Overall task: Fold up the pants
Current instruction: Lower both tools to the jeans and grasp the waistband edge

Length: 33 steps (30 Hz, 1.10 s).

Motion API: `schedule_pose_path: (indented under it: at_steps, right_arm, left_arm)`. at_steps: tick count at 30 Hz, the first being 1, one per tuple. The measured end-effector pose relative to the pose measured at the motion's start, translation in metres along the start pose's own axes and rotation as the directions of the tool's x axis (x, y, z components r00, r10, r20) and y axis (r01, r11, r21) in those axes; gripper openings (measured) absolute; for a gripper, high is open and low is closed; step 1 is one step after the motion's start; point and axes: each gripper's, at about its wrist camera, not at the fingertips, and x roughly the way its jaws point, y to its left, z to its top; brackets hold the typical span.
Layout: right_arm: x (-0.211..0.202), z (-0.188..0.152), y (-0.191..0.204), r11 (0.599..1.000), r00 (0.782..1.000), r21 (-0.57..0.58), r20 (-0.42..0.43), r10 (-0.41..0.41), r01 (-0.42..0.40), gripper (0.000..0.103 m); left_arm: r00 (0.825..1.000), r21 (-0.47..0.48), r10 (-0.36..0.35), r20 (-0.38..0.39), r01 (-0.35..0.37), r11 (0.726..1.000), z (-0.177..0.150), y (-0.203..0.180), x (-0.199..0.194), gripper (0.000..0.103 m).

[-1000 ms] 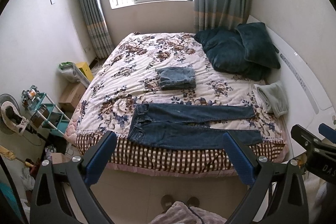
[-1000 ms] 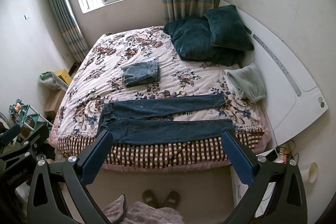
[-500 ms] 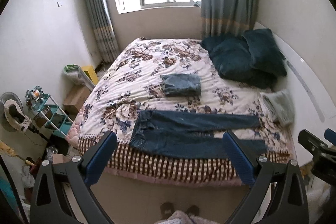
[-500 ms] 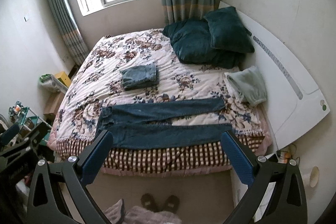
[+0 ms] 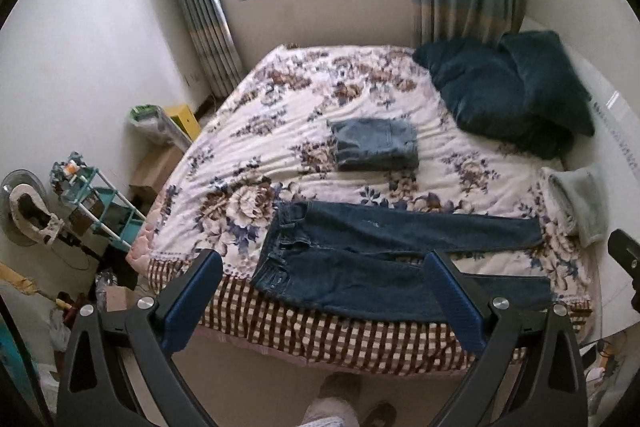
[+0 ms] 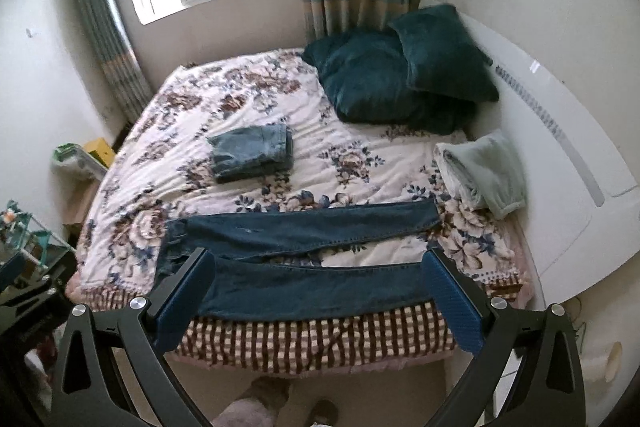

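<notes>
One pair of jeans point(image 5: 400, 259) lies spread flat along the near edge of the bed point(image 5: 280, 115), not yet folded; folded jeans point(image 5: 374, 145) sit mid-bed. Left gripper point(image 5: 320, 297) and right gripper point(image 6: 316, 295) hover wide apart-fingered, holding nothing.

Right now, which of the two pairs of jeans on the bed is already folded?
The lighter blue jeans in the middle of the bed are folded into a compact stack. The dark blue jeans lie spread flat along the near edge, legs extended.
</notes>
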Motion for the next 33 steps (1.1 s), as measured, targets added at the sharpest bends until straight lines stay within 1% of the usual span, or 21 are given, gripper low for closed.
schedule_pose_path:
  at_steps: [4, 7, 9, 11, 14, 15, 17, 18, 19, 20, 22, 23, 25, 26, 27, 28, 29, 30, 31, 32, 33]
  right_arm:
    - [0.081, 0.019, 0.012, 0.999, 0.997, 0.029, -0.074, -0.021, 0.023, 0.103]
    - [0.146, 0.036, 0.023, 0.998, 0.991, 0.062, -0.132, -0.006, 0.015, 0.103]
    - [0.189, 0.045, 0.029, 0.997, 0.986, 0.074, -0.169, 0.002, 0.01, 0.103]
    - [0.229, 0.055, 0.037, 0.997, 0.981, 0.067, -0.195, -0.02, 0.034, 0.103]
    - [0.296, 0.065, 0.042, 0.998, 0.965, 0.047, -0.261, -0.027, 0.041, 0.103]
    - [0.33, 0.07, 0.044, 0.999, 0.954, 0.035, -0.3, -0.014, 0.026, 0.103]
    - [0.38, 0.071, 0.046, 1.0, 0.937, -0.014, -0.349, -0.009, 0.005, 0.103]
    - [0.415, 0.069, 0.046, 0.998, 0.925, -0.068, -0.379, -0.028, 0.002, 0.103]
    - [0.44, 0.068, 0.046, 0.995, 0.915, -0.098, -0.401, -0.037, -0.003, 0.103]
    - [0.481, 0.065, 0.046, 0.989, 0.896, -0.148, -0.441, -0.051, -0.017, 0.103]
    - [0.536, 0.058, 0.045, 0.976, 0.869, -0.212, -0.489, -0.072, -0.038, 0.103]
    - [0.567, 0.053, 0.044, 0.967, 0.851, -0.248, -0.519, -0.078, -0.063, 0.103]
    - [0.631, 0.042, 0.041, 0.942, 0.811, -0.315, -0.577, -0.094, -0.116, 0.103]
    - [0.653, 0.038, 0.041, 0.933, 0.799, -0.331, -0.595, -0.091, -0.14, 0.103]
    - [0.682, 0.031, 0.042, 0.92, 0.776, -0.35, -0.625, -0.09, -0.175, 0.103]
    - [0.702, 0.028, 0.042, 0.908, 0.763, -0.367, -0.64, -0.09, -0.201, 0.103]
    - [0.724, 0.023, 0.044, 0.889, 0.749, -0.395, -0.656, -0.097, -0.23, 0.103]
    - [0.739, 0.02, 0.046, 0.875, 0.738, -0.417, -0.665, -0.11, -0.245, 0.103]
    - [0.756, 0.015, 0.049, 0.851, 0.724, -0.45, -0.678, -0.129, -0.27, 0.103]
    - [0.773, 0.01, 0.051, 0.824, 0.708, -0.482, -0.69, -0.148, -0.298, 0.103]
    - [0.785, 0.004, 0.053, 0.803, 0.683, -0.493, -0.714, -0.152, -0.336, 0.103]
  left_arm:
    - [0.998, 0.021, -0.014, -0.058, 0.016, 1.0, 0.025, -0.005, 0.064, 0.103]
    - [0.992, 0.031, -0.037, -0.123, 0.041, 0.999, 0.044, -0.01, 0.119, 0.103]
    - [0.984, 0.036, -0.054, -0.171, 0.061, 0.997, 0.057, -0.015, 0.16, 0.103]
    - [0.971, 0.054, -0.073, -0.227, 0.088, 0.995, 0.067, -0.022, 0.204, 0.103]
    - [0.96, 0.107, -0.053, -0.275, 0.086, 0.99, 0.078, -0.038, 0.264, 0.103]
    - [0.956, 0.127, -0.043, -0.291, 0.083, 0.988, 0.081, -0.044, 0.283, 0.103]
    - [0.943, 0.189, -0.015, -0.332, 0.082, 0.979, 0.083, -0.063, 0.33, 0.103]
    - [0.937, 0.236, -0.003, -0.349, 0.091, 0.967, 0.083, -0.076, 0.357, 0.103]
    - [0.933, 0.295, 0.021, -0.36, 0.092, 0.951, 0.08, -0.091, 0.381, 0.103]
    - [0.927, 0.368, 0.04, -0.373, 0.108, 0.923, 0.074, -0.11, 0.412, 0.103]
    - [0.914, 0.472, 0.057, -0.401, 0.153, 0.868, 0.061, -0.134, 0.46, 0.103]
    - [0.897, 0.521, 0.06, -0.438, 0.199, 0.83, 0.048, -0.15, 0.493, 0.103]
    - [0.869, 0.578, 0.072, -0.49, 0.262, 0.773, 0.033, -0.164, 0.538, 0.102]
    - [0.848, 0.596, 0.074, -0.525, 0.304, 0.743, 0.024, -0.173, 0.564, 0.102]
    - [0.829, 0.594, 0.068, -0.555, 0.338, 0.73, 0.02, -0.174, 0.58, 0.102]
    - [0.794, 0.581, 0.057, -0.605, 0.392, 0.713, 0.013, -0.178, 0.598, 0.1]
    - [0.766, 0.571, 0.051, -0.641, 0.432, 0.698, 0.008, -0.18, 0.609, 0.1]
    - [0.73, 0.565, 0.049, -0.682, 0.483, 0.669, 0.0, -0.182, 0.621, 0.099]
    - [0.715, 0.572, 0.05, -0.697, 0.512, 0.641, -0.006, -0.183, 0.628, 0.099]
    - [0.707, 0.587, 0.052, -0.705, 0.541, 0.603, -0.012, -0.184, 0.634, 0.099]
    - [0.693, 0.589, 0.048, -0.719, 0.57, 0.573, -0.016, -0.185, 0.637, 0.099]
